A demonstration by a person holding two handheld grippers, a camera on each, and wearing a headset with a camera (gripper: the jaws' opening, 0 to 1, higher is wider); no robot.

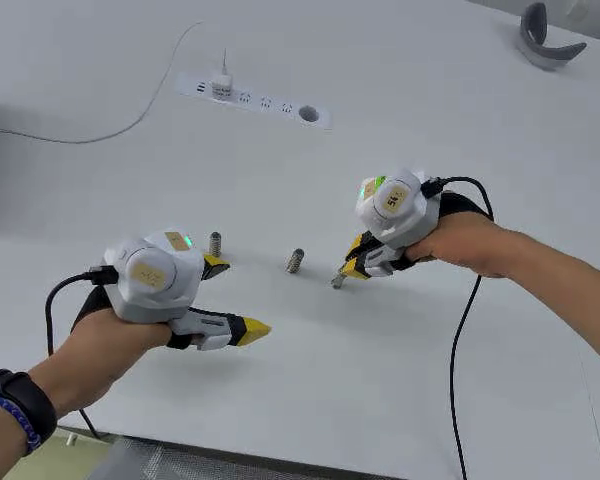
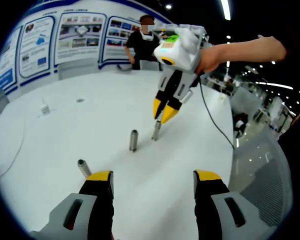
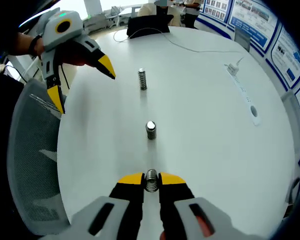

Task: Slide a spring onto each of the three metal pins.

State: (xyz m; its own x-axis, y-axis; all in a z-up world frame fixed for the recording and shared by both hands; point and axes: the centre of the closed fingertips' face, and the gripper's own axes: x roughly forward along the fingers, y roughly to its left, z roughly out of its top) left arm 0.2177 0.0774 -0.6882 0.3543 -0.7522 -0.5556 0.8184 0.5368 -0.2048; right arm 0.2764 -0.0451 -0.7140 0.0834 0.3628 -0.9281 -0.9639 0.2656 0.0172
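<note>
Three small upright coiled metal pieces stand in a row on the white table (image 1: 310, 400). The left one (image 1: 215, 243) and the middle one (image 1: 295, 260) are pins wrapped in spring coils. My right gripper (image 1: 350, 268) is shut on the third spring (image 1: 338, 281), its tips pointing down at the table. That spring (image 3: 151, 181) sits pinched between the yellow tips; whether a pin is inside it I cannot tell. My left gripper (image 1: 235, 297) is open and holds nothing, hovering just in front of the left pin (image 2: 83, 167). The middle pin (image 2: 133, 140) stands further off.
A white power strip (image 1: 250, 98) with a plugged-in adapter and its cable lies at the back of the table. A grey curved object (image 1: 545, 40) rests at the far right. The table's front edge (image 1: 280, 462) runs close to my wrists, with a mesh chair (image 3: 35, 165) beside it.
</note>
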